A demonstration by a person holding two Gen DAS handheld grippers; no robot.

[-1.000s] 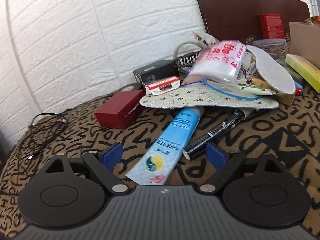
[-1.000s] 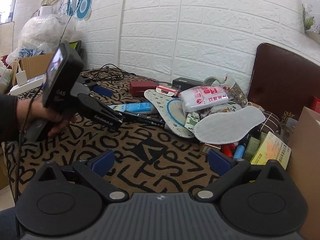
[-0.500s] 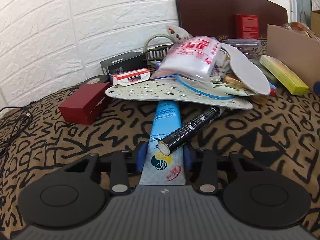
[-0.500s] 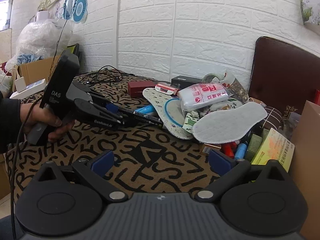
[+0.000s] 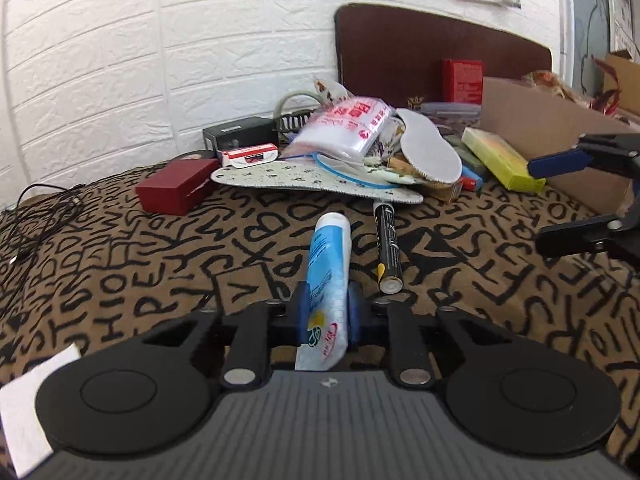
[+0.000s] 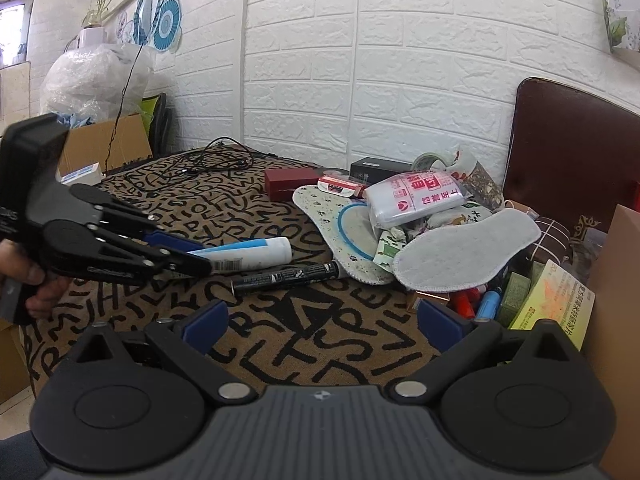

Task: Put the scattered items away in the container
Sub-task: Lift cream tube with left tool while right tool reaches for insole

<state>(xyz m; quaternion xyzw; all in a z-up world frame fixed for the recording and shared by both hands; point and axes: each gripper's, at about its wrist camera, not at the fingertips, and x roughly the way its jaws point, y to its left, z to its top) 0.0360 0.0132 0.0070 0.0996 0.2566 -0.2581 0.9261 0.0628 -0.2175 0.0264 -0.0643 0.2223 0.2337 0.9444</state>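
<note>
My left gripper [image 5: 326,312] is shut on the flat end of a blue and white tube [image 5: 329,264] and holds it pulled back from the pile; the tube also shows in the right wrist view [image 6: 256,254]. A black marker [image 5: 387,248] lies just right of it on the patterned cloth. My right gripper [image 6: 320,320] is open and empty above the cloth, and it shows at the right edge of the left wrist view [image 5: 580,196]. The cardboard box [image 5: 552,136] stands at the right. Two insoles [image 5: 312,178], a plastic bag [image 5: 344,128] and small packets make the pile.
A red box [image 5: 176,192], a black box [image 5: 240,132] and a red and white pack [image 5: 250,154] lie left of the pile. A yellow-green box [image 5: 500,158] leans by the cardboard box. Black cables [image 5: 40,216] lie far left. A brick wall and a brown board [image 5: 420,48] stand behind.
My left gripper closed on the tube and drew it back out from under the insole. The black marker rolled off the tube to its right. My right gripper stayed open.
</note>
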